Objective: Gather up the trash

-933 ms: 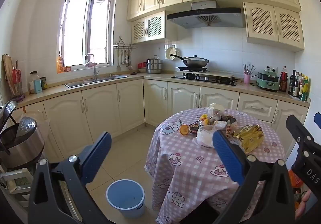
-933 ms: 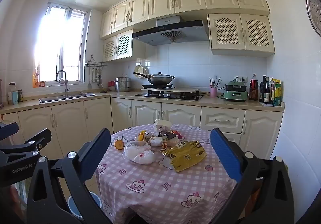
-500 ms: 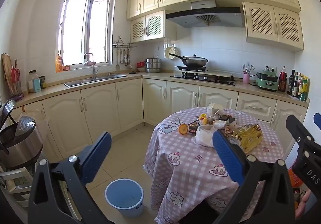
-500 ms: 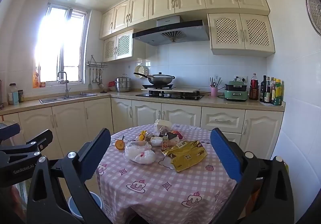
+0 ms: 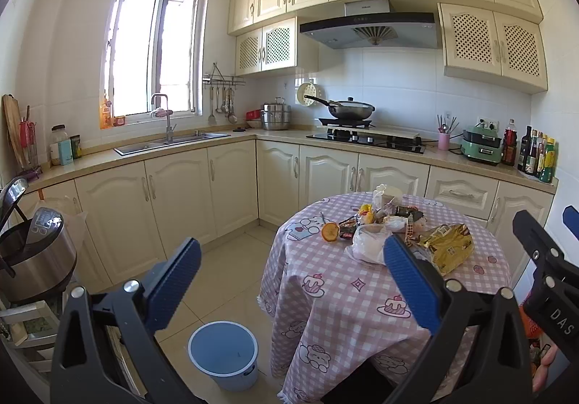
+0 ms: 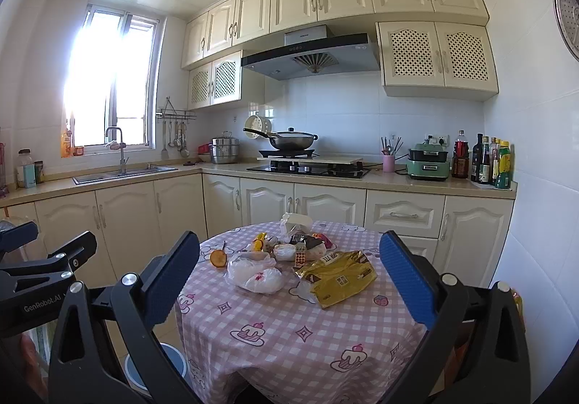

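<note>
Both claws, left gripper (image 5: 289, 286) and right gripper (image 6: 289, 281), gape wide, empty. Trash pile (image 6: 289, 255) untouched on table (image 6: 289, 339); bucket (image 5: 224, 353) looks empty. Nothing collected yet.

the desk (image 6: 289, 324) stands ahead of the right tongs (image 6: 289, 281), trash pile (image 6: 289, 248) on its far half. from the left tongs (image 5: 291, 281), the bucket (image 5: 224, 353) sits on the floor below, left of the desk.

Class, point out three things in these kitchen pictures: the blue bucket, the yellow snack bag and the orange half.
blue bucket (image 5: 223, 349): left wrist view, on its inside floor.
yellow snack bag (image 6: 338, 277): right wrist view, middle of its crumpled face.
orange half (image 6: 218, 258): right wrist view, on its cut face.
</note>
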`<state>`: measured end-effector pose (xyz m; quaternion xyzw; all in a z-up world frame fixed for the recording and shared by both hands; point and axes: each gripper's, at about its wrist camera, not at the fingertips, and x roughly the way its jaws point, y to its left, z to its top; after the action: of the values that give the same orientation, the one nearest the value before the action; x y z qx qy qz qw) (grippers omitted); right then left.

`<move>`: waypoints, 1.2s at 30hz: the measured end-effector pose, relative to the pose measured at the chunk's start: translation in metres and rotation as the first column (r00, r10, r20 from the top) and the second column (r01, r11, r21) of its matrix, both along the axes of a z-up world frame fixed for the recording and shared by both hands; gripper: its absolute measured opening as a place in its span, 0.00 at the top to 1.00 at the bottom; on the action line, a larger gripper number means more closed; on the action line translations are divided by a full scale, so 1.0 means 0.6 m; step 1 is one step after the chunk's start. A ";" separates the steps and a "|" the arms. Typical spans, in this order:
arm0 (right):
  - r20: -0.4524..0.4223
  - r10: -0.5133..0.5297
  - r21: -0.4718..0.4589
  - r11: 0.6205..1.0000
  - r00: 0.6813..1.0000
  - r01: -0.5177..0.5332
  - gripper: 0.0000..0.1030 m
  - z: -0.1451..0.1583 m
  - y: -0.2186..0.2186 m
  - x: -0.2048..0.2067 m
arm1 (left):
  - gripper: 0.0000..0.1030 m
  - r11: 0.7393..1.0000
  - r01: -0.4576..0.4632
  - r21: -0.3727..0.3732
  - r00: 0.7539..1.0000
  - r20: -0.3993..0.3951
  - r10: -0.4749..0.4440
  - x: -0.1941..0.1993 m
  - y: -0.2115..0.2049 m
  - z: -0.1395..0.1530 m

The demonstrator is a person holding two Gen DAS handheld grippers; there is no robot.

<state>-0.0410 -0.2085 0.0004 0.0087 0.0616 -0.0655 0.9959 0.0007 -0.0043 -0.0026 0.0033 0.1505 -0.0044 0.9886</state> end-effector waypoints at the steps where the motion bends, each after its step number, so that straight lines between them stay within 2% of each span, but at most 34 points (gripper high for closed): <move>1: 0.000 0.000 0.000 1.000 1.000 0.000 0.07 0.000 0.000 0.000 | 0.04 1.000 0.000 0.000 1.000 0.001 0.000 0.000 -0.001 0.000; 36: -0.009 0.026 -0.001 1.000 1.000 -0.026 0.07 -0.012 0.008 0.017 | 0.04 0.998 0.051 -0.031 0.999 0.020 -0.051 -0.001 0.007 0.005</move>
<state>-0.0310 -0.2037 -0.0066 0.0071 0.0659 -0.0524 0.9964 0.0003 -0.0001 0.0003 -0.0086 0.1407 -0.0320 0.9895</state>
